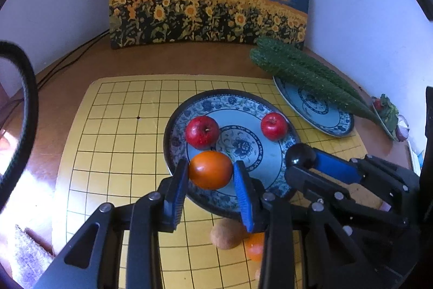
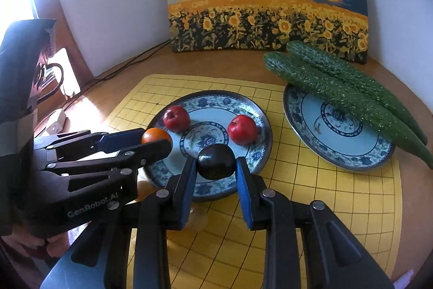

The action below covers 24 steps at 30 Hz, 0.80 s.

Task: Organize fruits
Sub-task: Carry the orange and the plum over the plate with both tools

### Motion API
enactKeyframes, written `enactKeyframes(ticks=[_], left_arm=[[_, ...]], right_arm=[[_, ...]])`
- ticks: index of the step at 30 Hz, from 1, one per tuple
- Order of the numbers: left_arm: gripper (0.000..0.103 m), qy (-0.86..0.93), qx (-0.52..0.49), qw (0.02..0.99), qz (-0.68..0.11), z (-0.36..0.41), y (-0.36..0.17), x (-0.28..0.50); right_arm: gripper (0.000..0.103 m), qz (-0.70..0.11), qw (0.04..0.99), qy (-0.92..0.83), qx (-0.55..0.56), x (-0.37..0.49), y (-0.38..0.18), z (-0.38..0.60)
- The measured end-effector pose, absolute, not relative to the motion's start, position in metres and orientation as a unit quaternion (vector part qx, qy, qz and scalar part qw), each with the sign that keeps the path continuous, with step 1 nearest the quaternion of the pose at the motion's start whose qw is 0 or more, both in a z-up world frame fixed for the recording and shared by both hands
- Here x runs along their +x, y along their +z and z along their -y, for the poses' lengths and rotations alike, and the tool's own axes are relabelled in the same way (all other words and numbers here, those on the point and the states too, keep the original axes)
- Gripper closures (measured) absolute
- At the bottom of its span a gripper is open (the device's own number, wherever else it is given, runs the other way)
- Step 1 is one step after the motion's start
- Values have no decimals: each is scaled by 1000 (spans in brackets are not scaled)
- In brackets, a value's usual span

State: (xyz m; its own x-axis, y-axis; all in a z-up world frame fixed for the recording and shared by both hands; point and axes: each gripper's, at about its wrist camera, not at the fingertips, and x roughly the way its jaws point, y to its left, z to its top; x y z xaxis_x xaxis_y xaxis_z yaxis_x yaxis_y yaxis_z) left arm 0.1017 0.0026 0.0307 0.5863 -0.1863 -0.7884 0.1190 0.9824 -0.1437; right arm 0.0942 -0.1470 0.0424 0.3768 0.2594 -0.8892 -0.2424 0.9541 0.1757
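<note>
Hovering over the blue-patterned porcelain plate (image 1: 278, 187), left gripper (image 1: 211, 171) clamped the round orange fruit (image 1: 210, 169) at lower centre. Right gripper (image 2: 216, 163) clamped the dark glossy plum (image 2: 215, 161), nearer the plate's middle.

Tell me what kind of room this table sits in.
Probably a home room, not a lab: a sunflower painting leans on the white wall, patterned china plates with fruit and cucumbers sit on a yellow grid mat on a wooden table.
</note>
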Motion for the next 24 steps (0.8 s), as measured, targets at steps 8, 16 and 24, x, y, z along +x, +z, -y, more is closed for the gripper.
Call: enactKeyframes(ticks=[8,16,24], left_arm=[[68,-83,-40,891,-444,-3,26,110],[67,-83,-38,894,-438,-3,25,108],[67,-85,-40,893,-441,-3,25,108]], right_arm=[[73,-542,827,144,17,102,30,151],[72,-544,827,145,18,101,25,151],[72,-544,827,143,13,101,25,150]])
